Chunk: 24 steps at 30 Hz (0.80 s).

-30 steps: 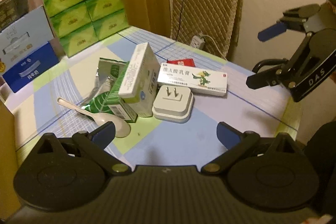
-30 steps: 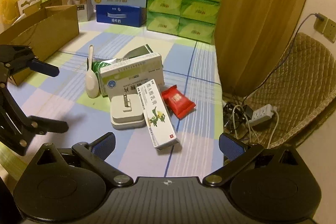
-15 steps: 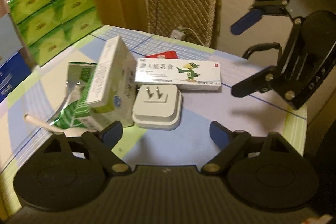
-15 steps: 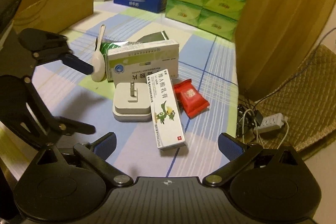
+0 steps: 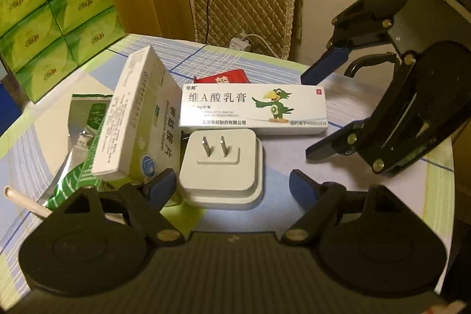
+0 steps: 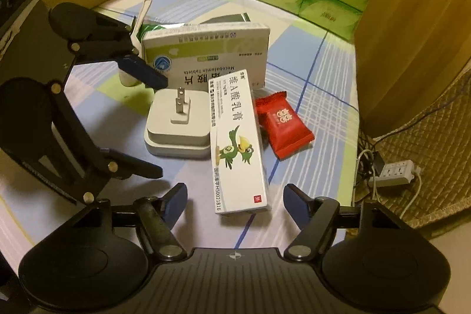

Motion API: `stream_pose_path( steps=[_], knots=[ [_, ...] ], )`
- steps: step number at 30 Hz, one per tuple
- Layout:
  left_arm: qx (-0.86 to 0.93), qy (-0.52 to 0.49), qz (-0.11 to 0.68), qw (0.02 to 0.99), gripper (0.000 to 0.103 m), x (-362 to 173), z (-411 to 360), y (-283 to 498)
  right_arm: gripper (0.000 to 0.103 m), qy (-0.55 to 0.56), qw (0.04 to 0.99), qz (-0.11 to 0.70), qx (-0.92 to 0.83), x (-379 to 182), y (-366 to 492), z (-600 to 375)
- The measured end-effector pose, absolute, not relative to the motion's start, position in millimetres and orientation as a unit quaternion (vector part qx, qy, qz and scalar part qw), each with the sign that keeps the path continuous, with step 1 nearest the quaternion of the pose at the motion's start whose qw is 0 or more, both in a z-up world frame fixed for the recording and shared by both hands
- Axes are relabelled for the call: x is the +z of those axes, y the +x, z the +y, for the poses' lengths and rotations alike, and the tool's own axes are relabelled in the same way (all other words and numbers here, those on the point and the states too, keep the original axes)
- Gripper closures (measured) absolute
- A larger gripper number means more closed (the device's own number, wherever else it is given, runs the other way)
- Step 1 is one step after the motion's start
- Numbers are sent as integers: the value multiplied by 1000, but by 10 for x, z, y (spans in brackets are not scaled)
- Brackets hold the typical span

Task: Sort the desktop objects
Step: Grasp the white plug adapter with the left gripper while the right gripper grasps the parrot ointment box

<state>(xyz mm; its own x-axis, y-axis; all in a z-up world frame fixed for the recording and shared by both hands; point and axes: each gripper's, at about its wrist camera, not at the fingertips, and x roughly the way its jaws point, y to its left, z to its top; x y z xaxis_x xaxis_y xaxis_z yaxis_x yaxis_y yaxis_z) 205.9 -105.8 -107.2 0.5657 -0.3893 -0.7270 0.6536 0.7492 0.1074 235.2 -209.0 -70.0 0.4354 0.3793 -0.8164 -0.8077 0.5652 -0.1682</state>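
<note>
Approach step. Left gripper (image 5: 234, 181) jaws just been narrowing, straddling white plug adapter (image 5: 222, 167), no contact. Right gripper (image 6: 235, 200) likewise narrowing around ointment box (image 6: 238, 143) end, untouched. Both mid-table. Next: descend, clamp.

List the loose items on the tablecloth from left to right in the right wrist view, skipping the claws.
White spoon → white plug adapter → parrot ointment box → red candy packet. The tablet box and foil pouch span several of these, so they are left out.
</note>
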Motion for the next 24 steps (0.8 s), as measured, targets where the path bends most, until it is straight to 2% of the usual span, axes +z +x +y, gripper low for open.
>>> stream_pose_path(
  steps=[5,8,9,15,19,24],
  knots=[
    [-301,188,358,864,24,-1109,-1093,2116,41,-277,800,378,374,-709,2377,-2090],
    [-293,185,360,866,35,-1088,-1083,2125,43,-277,801,377,374,-706,2380,-2065],
    [-284,185,359,870,43,-1077,-1066,2122,44,-278,800,377,375,-706,2378,-2051],
    [-273,183,375,867,44,-1008,-962,1977,61,-285,800,374,373,-703,2356,-1984],
    [-256,171,393,866,44,-957,-843,1721,64,-281,793,392,373,-673,2316,-1975],
    [-238,158,399,871,43,-926,-667,1406,67,-195,767,475,384,-614,2330,-2109]
  ],
)
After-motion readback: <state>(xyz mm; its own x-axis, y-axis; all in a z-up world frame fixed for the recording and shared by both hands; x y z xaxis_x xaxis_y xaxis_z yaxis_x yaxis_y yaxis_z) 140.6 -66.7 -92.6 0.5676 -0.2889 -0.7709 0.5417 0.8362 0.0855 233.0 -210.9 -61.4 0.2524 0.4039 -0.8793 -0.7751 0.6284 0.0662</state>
